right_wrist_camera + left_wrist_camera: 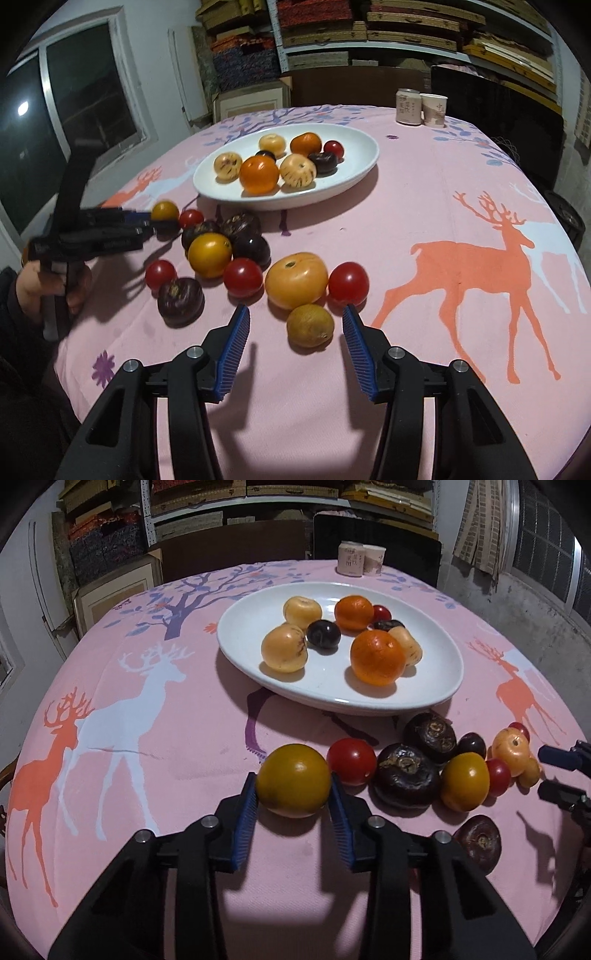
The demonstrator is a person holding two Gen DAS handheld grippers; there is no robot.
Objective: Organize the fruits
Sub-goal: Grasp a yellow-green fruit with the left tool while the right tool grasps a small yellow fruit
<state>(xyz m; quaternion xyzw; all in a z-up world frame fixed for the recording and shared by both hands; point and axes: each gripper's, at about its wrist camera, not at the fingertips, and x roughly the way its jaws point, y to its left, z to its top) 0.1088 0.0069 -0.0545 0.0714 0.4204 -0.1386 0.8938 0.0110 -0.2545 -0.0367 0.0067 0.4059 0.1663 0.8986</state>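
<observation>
left gripper looks clamped on the yellow tomato, plate straight ahead, while right gripper sits open around the small brown fruit, probably not touching.

Round table covered by a pink cloth printed with deer and trees. White oval plate lies past the centre, toward 12 o'clock, carrying fruit. A can and a paper cup stand touching side by side at the far edge, about 1 o'clock. Loose fruit lies directly on the cloth in a cluster just short of the plate, 6 to 8 o'clock: red tomatoes, yellow tomatoes, dark chestnut-like pieces, a pale orange fruit and a small brownish fruit.
</observation>
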